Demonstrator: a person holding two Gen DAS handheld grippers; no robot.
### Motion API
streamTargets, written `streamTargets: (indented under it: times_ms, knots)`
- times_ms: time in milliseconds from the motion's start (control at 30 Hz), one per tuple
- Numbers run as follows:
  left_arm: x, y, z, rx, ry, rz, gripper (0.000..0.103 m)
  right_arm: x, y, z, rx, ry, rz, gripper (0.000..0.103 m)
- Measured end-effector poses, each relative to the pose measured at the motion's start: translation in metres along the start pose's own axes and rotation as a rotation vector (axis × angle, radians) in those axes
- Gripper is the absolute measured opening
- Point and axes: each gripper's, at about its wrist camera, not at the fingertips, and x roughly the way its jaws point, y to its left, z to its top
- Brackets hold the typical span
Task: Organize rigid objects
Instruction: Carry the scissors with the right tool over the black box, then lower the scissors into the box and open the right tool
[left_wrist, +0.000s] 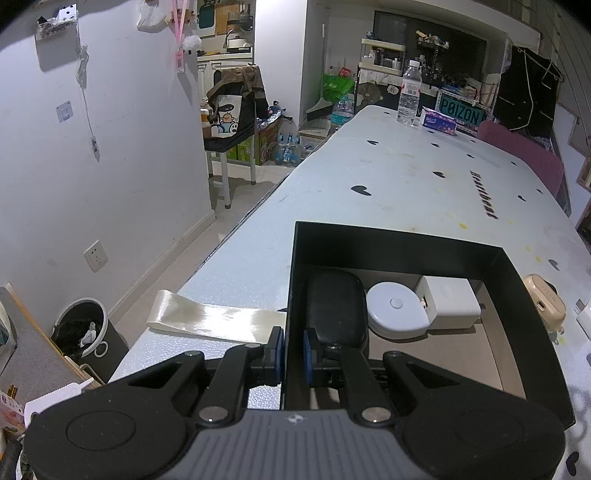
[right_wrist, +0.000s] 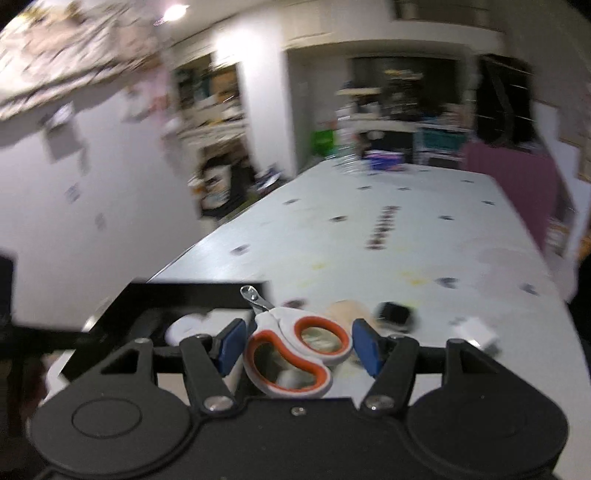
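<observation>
My left gripper (left_wrist: 293, 354) is shut on the left wall of an open black box (left_wrist: 402, 245) on the table. Inside the box lie a black case (left_wrist: 338, 306), a round white tape measure (left_wrist: 397, 308) and a white charger block (left_wrist: 450, 302). In the blurred right wrist view my right gripper (right_wrist: 299, 345) stands wide open around white-and-orange nail scissors (right_wrist: 295, 350); the blue pads (right_wrist: 231, 345) do not visibly touch the handles. The box (right_wrist: 166, 295) lies to its left. A beige earbud case (left_wrist: 545, 302) sits just right of the box.
A white ribbon (left_wrist: 207, 319) lies left of the box near the table's left edge. A water bottle (left_wrist: 409, 92) and a tissue pack (left_wrist: 439, 122) stand at the far end. A small black item (right_wrist: 395, 314) and a white block (right_wrist: 478, 330) lie on the right.
</observation>
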Motion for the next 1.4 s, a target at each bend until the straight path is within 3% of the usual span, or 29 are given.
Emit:
streamTargets:
  times_ms: [200,333,567,800,933,1000,1033,1067,1133,1233,1300,1400]
  knots:
    - [0.000,0.000,0.000,0.000,0.000,-0.001,0.011,0.035,0.052,0.010,-0.236,0.102,0.083,0.063]
    - [0.000,0.000,0.000,0.000,0.000,-0.001,0.011,0.059,0.074,0.014,-0.330,0.151,0.104,0.063]
    - [0.000,0.000,0.000,-0.002,0.001,-0.003,0.011,0.074,0.085,0.018,-0.321,0.189,0.172,0.062]
    - [-0.001,-0.002,0.001,-0.005,0.002,-0.008,0.011,0.075,0.077,0.009,-0.251,0.066,0.267,0.063]
    - [-0.001,-0.002,0.001,-0.005,0.002,-0.009,0.011,0.082,0.080,0.001,-0.334,0.145,0.219,0.062]
    - [-0.001,-0.003,0.001,-0.005,0.002,-0.009,0.011,0.083,0.078,-0.001,-0.350,0.214,0.219,0.054]
    - [-0.001,-0.002,0.001,-0.005,0.002,-0.008,0.011,0.085,0.076,-0.002,-0.361,0.253,0.215,0.046]
    - [-0.001,-0.003,0.001,-0.004,0.002,-0.008,0.011,0.085,0.073,-0.002,-0.349,0.264,0.208,0.045]
    - [-0.001,-0.002,0.001,-0.005,0.002,-0.008,0.011,0.084,0.071,-0.001,-0.354,0.271,0.197,0.044]
    - [-0.001,-0.003,0.001,-0.005,0.003,-0.008,0.011,0.082,0.070,0.002,-0.343,0.267,0.175,0.057]
    - [-0.001,-0.002,0.001,-0.006,0.003,-0.009,0.011,0.080,0.069,0.005,-0.310,0.287,0.208,0.054]
    - [-0.001,-0.002,0.001,-0.005,0.002,-0.008,0.011,0.082,0.073,0.006,-0.279,0.380,0.253,0.042]
